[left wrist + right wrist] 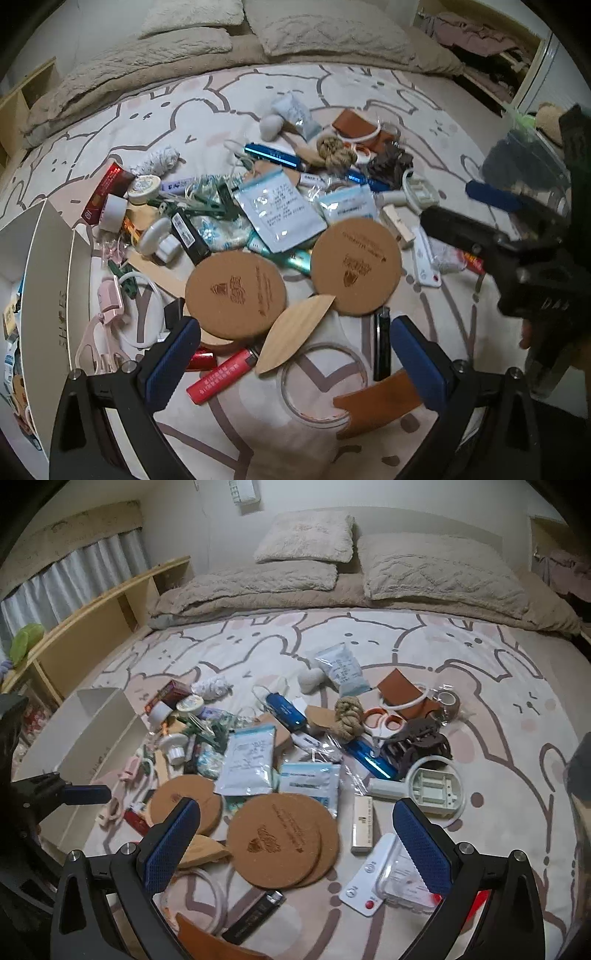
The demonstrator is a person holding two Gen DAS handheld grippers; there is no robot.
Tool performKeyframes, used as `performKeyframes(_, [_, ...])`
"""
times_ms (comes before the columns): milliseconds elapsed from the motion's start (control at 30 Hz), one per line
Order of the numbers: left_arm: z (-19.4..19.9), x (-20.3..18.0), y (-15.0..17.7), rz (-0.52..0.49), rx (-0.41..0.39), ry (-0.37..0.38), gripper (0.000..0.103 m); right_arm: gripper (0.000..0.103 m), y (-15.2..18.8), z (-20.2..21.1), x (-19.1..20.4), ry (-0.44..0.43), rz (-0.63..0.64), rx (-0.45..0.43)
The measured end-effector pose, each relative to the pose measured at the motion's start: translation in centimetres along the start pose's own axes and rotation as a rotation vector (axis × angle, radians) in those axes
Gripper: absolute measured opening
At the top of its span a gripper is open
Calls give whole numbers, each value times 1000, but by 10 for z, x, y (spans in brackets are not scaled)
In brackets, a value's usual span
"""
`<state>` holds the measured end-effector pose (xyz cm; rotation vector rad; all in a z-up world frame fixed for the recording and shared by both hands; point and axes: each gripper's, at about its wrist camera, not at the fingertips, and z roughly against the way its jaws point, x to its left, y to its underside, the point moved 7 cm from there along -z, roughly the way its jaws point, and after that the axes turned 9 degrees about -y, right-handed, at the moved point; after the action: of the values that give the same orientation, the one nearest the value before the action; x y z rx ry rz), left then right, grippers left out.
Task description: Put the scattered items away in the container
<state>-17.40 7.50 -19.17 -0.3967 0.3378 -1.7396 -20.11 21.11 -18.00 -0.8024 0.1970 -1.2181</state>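
Both my left gripper and right gripper gape wide and empty; shoebox holds little, cork coasters, pouches, lighters mostly unsorted.

Before us, two matt, grainy cork coasters lie on a soft printed cloth bedspread. A smooth pale wooden leaf rests against a glossy red plastic lighter. We see shiny foil-like sachets, a gleaming blue metallic tube, a rough knotted rope ball and a tan leather-look strip. The box looks like matt white card. Our left hand-held gripper shows textured blue rubbery pads on matt black plastic; fleecy pillows sit behind.
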Motion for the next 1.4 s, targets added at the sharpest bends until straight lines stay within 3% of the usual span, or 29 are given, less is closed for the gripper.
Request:
performKeyframes(333, [-40,-18,33,-42,126,21,103,103,25,-20,4,-6,1,87])
performKeyframes(500, [-52,-35,47,-18,204,72,103,103,35,-31,5,-15,-21,144])
performKeyframes(767, [-71,-42,64,-1,271,38,103,103,44,-39,-7,10,-64,188])
performKeyframes(867, [-78,-39,69,50,301,55,103,103,44,-41,-10,19,-69,196])
performKeyframes(1000, [-78,-36,70,60,289,58,102,103,46,-46,-13,43,-48,210])
performKeyframes(1200, [-73,-29,75,19,246,71,91,103,53,-54,-9,56,-6,248])
performKeyframes(1400, [-67,-17,83,-7,229,65,91,103,50,-60,8,80,126,243])
